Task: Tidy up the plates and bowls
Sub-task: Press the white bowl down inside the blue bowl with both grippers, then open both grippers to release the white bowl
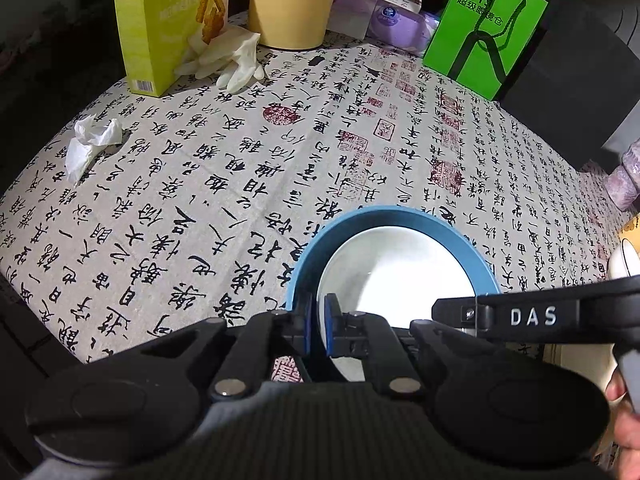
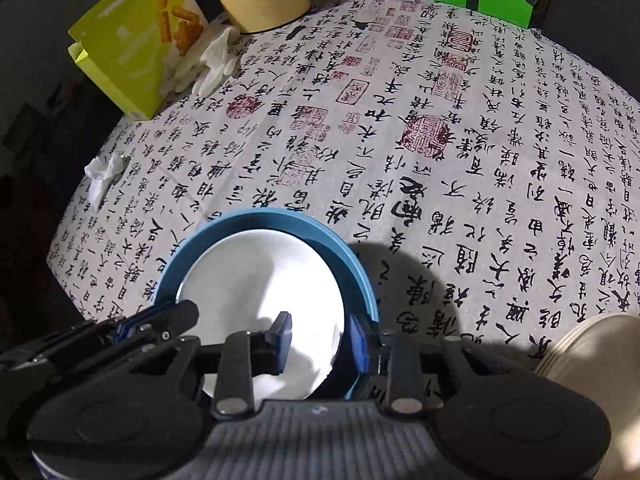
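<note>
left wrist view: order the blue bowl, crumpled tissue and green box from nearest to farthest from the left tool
1. blue bowl, its rim at the left tool
2. crumpled tissue, far left by the table edge
3. green box, standing at the back right

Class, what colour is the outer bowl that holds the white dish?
Blue. The outer bowl shows best in the right wrist view, around the white dish.

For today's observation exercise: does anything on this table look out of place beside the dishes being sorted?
Yes. A crumpled tissue lies loose near the table's left edge, and disposable gloves sprawl against the torn-open yellow snack box. None of it is tableware. The white dish sits neatly inside the blue bowl.
</note>
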Available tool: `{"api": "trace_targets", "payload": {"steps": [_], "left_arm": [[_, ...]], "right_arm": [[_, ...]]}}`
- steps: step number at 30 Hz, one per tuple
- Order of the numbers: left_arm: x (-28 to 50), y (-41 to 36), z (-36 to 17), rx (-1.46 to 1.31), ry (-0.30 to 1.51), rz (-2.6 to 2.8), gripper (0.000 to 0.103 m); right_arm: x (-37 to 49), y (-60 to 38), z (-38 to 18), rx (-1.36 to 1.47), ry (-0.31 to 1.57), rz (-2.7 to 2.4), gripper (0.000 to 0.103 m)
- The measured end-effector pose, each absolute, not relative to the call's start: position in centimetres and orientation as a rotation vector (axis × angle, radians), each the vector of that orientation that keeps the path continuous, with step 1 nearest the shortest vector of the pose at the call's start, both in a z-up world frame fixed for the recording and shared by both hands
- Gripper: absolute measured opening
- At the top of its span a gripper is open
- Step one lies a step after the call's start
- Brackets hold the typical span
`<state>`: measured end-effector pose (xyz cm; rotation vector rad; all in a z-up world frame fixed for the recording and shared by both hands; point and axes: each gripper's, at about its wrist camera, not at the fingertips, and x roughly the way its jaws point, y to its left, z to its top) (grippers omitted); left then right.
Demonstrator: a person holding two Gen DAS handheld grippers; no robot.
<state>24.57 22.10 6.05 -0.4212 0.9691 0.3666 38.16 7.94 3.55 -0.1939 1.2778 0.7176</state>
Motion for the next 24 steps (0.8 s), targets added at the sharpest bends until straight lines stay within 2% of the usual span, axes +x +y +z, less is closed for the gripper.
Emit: {"api": "trace_targets", "payload": {"steps": [5,10,13,15,21,24], "left_arm": [[24.5,22.1,6.0,-0.422,0.967,0.367,0.007],[24.5,22.1,6.0,-0.42,0.966,0.369,0.007],[24.5,22.1,6.0,-0.42,0.966,0.369,0.007],[24.5,22.1,6.0,-0.427,0.964,0.367,0.007],[24.1,22.3,6.3,-0.457,0.951,0.349,0.01],[23.8,22.2,6.4,-0.471,0.945,0.33,0.015]], "right_arm": [[37.8,8.0,3.3,-0.201,1.268,0.723,0.027],[37.6,7.6,3.3,-0.228,1.22,0.711,0.012],[37.6,7.3,3.2,-0.23,1.206,0.713,0.009],[37.5,7.3,3.3,-0.235,1.202,0.715,0.009],[37.5,6.6,4.2,-0.185,1.195,0.754,0.02],[37.5,5.8,5.0,-0.134,1.175,0.787,0.027]]}}
